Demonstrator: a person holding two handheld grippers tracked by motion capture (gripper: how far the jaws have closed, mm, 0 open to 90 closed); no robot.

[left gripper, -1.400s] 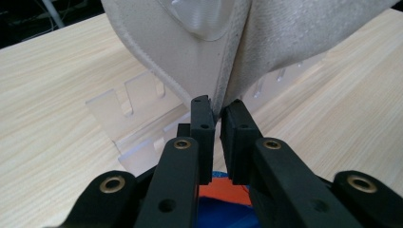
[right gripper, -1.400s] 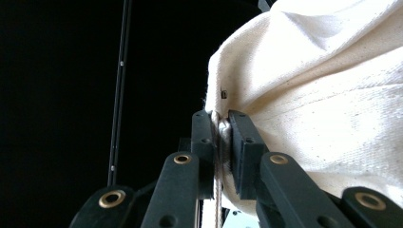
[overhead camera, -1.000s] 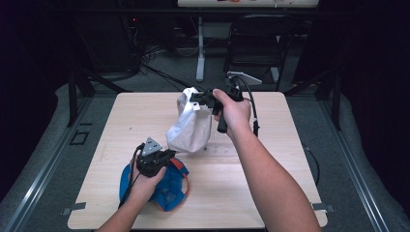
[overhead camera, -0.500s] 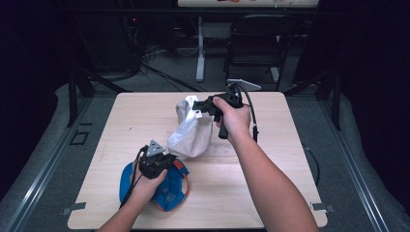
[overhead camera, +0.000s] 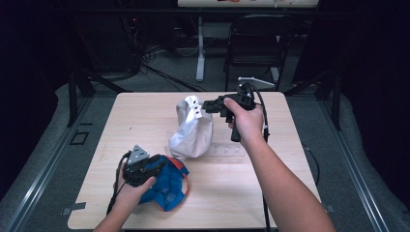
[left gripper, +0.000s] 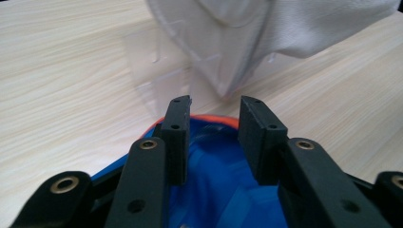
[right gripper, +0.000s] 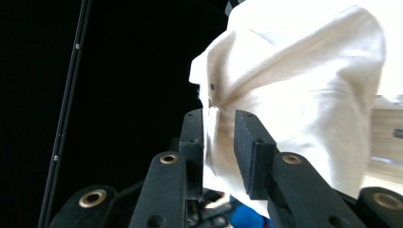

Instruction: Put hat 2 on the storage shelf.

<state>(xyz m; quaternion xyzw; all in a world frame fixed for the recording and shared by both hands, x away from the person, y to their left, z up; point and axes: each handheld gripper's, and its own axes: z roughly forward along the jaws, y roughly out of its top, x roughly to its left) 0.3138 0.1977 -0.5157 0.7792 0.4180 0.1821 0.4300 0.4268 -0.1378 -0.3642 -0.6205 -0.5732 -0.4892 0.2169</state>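
The white cloth [overhead camera: 193, 130] stands mid-desk [overhead camera: 290, 183], its top edge between the just-opening jaws of the right gripper [overhead camera: 207, 105], no longer pinched. Near the front edge, the left gripper [overhead camera: 162, 164] has just released over the blue cloth [overhead camera: 167, 188]. No writing is legible.

- Right gripper [overhead camera: 209, 105] beside the top edge of the white cloth [overhead camera: 193, 130].
- Left gripper [overhead camera: 162, 164] over the blue cloth [overhead camera: 167, 188] on the surface [overhead camera: 145, 116].

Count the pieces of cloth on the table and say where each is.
2. The white cloth stands bunched near the table's middle, its top edge between the right gripper jaws. The blue cloth lies at the near left under the left gripper. Others may be hidden underneath.
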